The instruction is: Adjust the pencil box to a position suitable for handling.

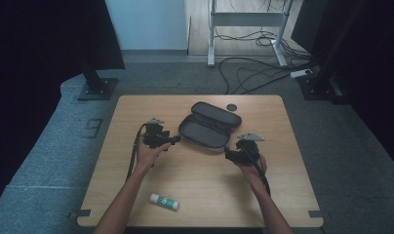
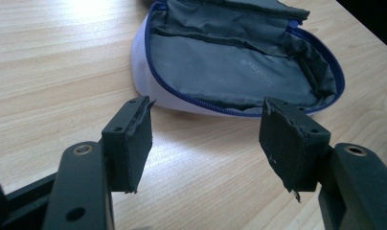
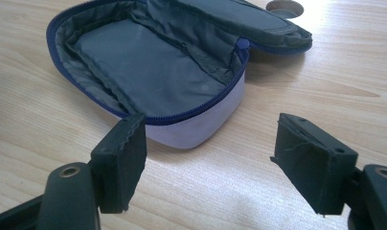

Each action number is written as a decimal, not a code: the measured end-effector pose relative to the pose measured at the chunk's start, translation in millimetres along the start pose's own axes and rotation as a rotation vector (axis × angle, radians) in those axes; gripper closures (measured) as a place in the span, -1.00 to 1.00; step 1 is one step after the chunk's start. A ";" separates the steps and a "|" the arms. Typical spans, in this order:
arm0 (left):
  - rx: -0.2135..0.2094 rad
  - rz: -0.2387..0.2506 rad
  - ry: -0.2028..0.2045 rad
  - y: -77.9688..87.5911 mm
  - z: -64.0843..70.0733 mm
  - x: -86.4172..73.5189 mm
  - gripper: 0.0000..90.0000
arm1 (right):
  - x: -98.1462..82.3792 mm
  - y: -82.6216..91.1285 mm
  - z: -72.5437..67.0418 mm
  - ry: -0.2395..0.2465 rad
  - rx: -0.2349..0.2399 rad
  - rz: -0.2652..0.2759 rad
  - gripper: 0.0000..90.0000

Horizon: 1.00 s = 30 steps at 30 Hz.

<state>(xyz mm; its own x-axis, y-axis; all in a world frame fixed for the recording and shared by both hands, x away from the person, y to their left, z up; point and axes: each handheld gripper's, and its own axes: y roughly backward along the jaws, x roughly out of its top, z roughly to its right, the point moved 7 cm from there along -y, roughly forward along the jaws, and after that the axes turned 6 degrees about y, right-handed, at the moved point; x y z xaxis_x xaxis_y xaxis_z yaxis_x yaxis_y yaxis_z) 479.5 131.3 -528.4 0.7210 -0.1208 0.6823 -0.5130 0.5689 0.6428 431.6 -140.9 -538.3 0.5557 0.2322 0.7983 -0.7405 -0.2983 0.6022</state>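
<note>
- Left tool (image 1: 177, 140) and right tool (image 1: 226, 153): jaws wide on both, nothing between them.
- Open pouch (image 1: 208, 126) lies mid-counter (image 1: 136, 112) between the tools, just beyond each set of jaws, untouched.
- Glue stick (image 1: 164, 201) lies near the front edge, well apart.

A white glue stick (image 1: 165, 201) with a green label lies low in the frame on the wooden table (image 1: 283, 195). A small dark disc (image 1: 231, 107) sits near the table's far edge. Black cables (image 1: 253, 73) sprawl across the grey floor (image 1: 361, 161) at upper right.
</note>
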 end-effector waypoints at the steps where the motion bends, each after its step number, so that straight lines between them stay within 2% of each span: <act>1: 0.000 -0.001 0.000 -1.0 0.1 1.3 -0.20 | 1.1 -0.6 0.6 -0.001 -0.002 -0.001 -0.40; 5: 0.000 0.021 0.014 -3.7 -2.4 9.4 -0.20 | 2.7 -2.5 1.8 -0.003 -0.004 0.003 -0.38; 11: 0.012 0.004 0.022 -13.5 -6.9 16.2 -0.20 | 1.3 -11.5 3.2 -0.014 0.015 -0.008 -0.31; 13: 0.016 0.012 0.028 -17.0 -7.3 19.1 -0.20 | 1.5 -12.2 3.4 -0.016 0.015 -0.008 -0.31; 18: 0.029 -0.012 0.033 -28.0 -11.7 21.7 -0.19 | 7.9 -16.1 4.6 -0.019 0.014 -0.003 -0.30; 22: 0.049 -0.005 0.041 -36.3 -14.1 24.3 -0.19 | 14.0 -19.2 5.5 -0.013 0.005 0.010 -0.26; 27: 0.058 -0.009 0.067 -45.4 -20.2 23.4 -0.18 | 15.6 -24.2 7.8 -0.023 0.001 -0.002 -0.26; 30: 0.078 -0.006 0.071 -50.6 -24.8 22.6 -0.17 | 18.1 -26.5 8.7 -0.015 -0.003 0.001 -0.24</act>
<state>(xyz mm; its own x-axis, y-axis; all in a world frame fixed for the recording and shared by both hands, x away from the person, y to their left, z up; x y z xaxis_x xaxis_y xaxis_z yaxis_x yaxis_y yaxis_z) 533.4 120.0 -554.1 0.7539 -0.0650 0.6538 -0.5411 0.5029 0.6740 464.6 -136.9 -539.8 0.5603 0.2180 0.7991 -0.7424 -0.2955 0.6012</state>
